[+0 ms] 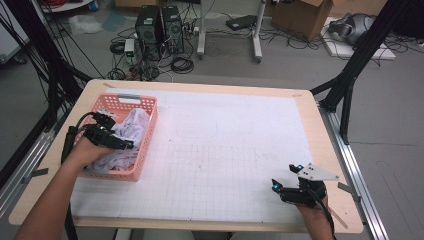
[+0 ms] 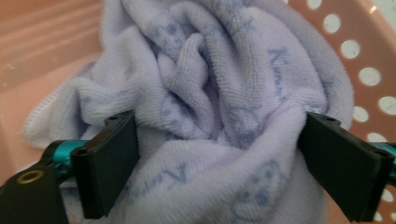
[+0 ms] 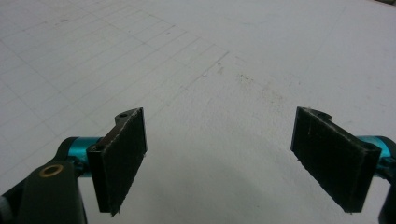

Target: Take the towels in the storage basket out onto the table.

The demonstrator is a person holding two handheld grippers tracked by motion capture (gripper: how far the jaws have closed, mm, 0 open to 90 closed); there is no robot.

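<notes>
Towel [image 1: 131, 131] first: pale lilac terry with a faint blue print, bunched in a heap inside the pink basket [image 1: 150, 131] at the far-left of the table [image 1: 320, 140]. It fills most of the basket, crumpled with deep folds, so there's no flat edge for you to grab, only a fold.

Table is covered by a white grid mat [image 1: 220, 150], bare across the middle and right; plenty of room there to lay the cloth out, which I'd judge is where it's headed.

Basket sits square to the left edge, perforated walls, low enough that you come in over the near rim.

Your left gripper [image 2: 219, 149] is down in the basket, jaws spread wide with a thick fold of towel bulging between them. Both pads press against the fabric on either side, but the gap is wide and nothing is pinched yet. Looks like the reach-in step just before closing. Risk: a bite that fat may slip or drag the whole heap; the basket is light and could lift with it.

Your right gripper [image 1: 296, 186] waits near the right edge, low over the mat, jaws apart and holding nothing, parked clear so the left has room.
</notes>
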